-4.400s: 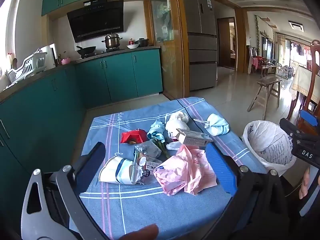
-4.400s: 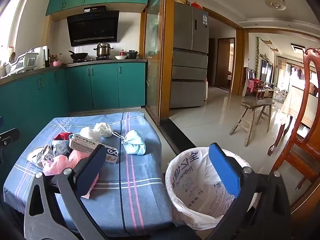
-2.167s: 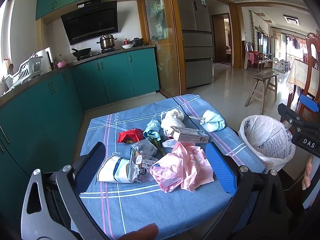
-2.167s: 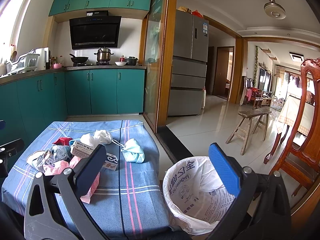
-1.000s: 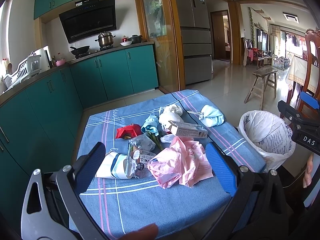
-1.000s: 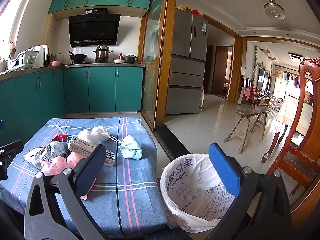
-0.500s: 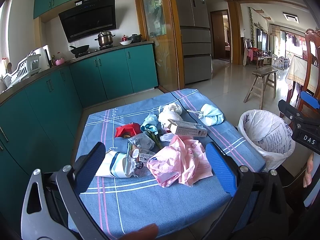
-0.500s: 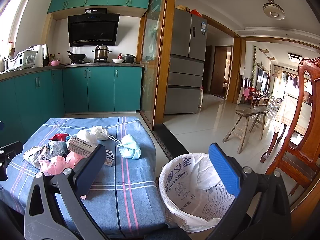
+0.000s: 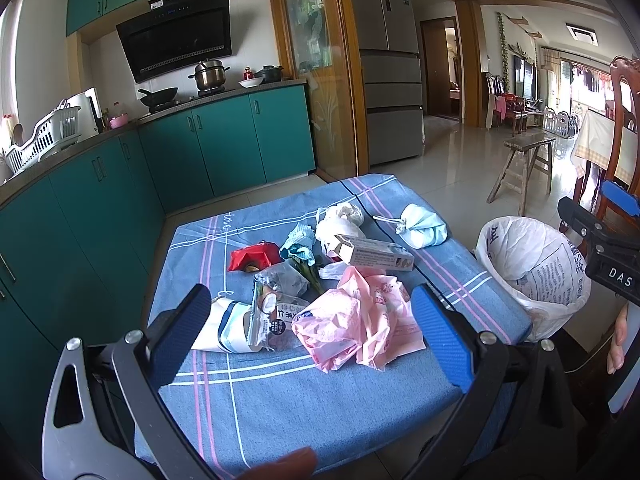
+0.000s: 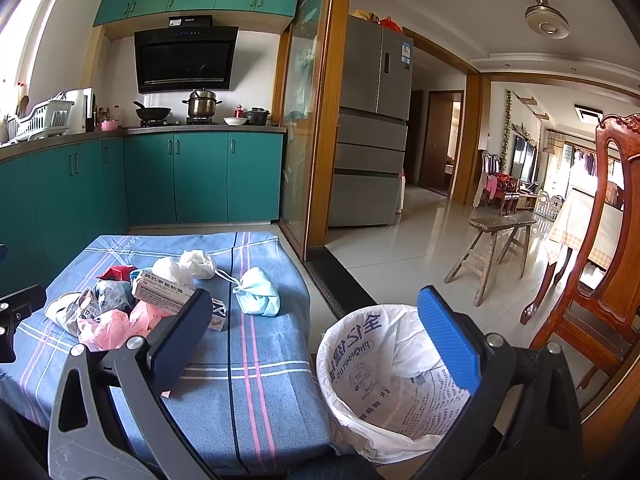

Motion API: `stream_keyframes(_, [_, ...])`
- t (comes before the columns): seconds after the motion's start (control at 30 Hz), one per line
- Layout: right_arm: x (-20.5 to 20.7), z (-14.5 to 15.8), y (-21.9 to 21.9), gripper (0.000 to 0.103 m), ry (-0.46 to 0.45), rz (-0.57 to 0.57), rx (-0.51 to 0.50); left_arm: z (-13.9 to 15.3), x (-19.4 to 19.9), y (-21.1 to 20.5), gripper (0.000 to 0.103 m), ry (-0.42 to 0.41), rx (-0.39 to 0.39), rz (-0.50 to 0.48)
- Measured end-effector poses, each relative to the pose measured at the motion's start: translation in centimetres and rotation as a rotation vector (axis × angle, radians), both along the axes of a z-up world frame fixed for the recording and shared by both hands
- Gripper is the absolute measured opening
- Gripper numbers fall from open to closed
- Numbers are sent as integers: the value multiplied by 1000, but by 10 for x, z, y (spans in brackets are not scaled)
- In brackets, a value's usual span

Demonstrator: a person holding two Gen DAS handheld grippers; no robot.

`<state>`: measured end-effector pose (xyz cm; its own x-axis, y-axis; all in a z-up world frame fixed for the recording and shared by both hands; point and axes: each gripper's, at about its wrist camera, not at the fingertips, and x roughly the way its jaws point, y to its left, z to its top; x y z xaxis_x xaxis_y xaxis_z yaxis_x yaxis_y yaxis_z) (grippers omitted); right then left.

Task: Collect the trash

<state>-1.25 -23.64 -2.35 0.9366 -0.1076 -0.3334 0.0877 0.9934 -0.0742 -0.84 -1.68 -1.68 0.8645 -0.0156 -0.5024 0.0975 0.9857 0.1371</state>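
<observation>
A pile of trash lies on a small table with a blue striped cloth: a pink plastic bag, a long carton, a light blue face mask, white tissue, a red wrapper and a white paper cup. My left gripper is open and empty, held above the table's near edge. My right gripper is open and empty, above the near rim of the bin with a white bag liner, right of the table. The mask and carton show there too.
Teal kitchen cabinets run along the left and back. A steel fridge stands past a wooden door frame. A wooden stool and a wooden chair stand to the right on the tiled floor.
Both views have shifted slightly as the grippers drift. Both grippers stay open and empty. The trash has not moved.
</observation>
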Motion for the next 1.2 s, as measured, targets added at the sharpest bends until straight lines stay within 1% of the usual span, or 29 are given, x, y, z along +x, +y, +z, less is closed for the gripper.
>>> stream_keyframes(0.27, [0,-1,-1,100,3,-2,0,-3,4,2,100,18,1,3])
stream_keyframes(0.47, [1,-10,-5,100,12,-5,8,-10,10,2,100,43,5,8])
stream_keyframes(0.6, [9,-7,-9,100,-9,36,44,-13,20,14,100,56,18,60])
stream_keyframes(0.67, [21,0,-14,100,-24,97,108,-14,26,24,100,72,8,92])
stream_keyframes(0.73, [44,8,-19,100,-18,177,199,-16,32,36,100,84,-2,126])
stream_keyframes(0.77, [56,13,-19,100,-17,198,222,-16,34,42,100,90,-8,142])
stream_keyframes(0.8, [71,18,-17,100,-17,204,231,-16,35,46,100,95,-13,154])
stream_keyframes(0.9, [113,32,-3,100,-23,216,196,-16,39,58,100,101,-28,188])
stream_keyframes(0.97, [143,37,9,100,-23,256,191,-16,40,63,100,106,-27,206])
stream_keyframes(1.03, [167,33,19,100,22,284,189,-17,42,66,100,110,-11,228])
stream_keyframes(1.07, [178,24,24,100,50,283,188,-18,42,67,100,115,1,238])
stream_keyframes(1.13, [185,7,25,100,66,284,204,-22,45,71,99,126,17,254])
stream_keyframes(1.2, [190,-25,19,100,120,271,225,-29,48,77,96,140,43,272])
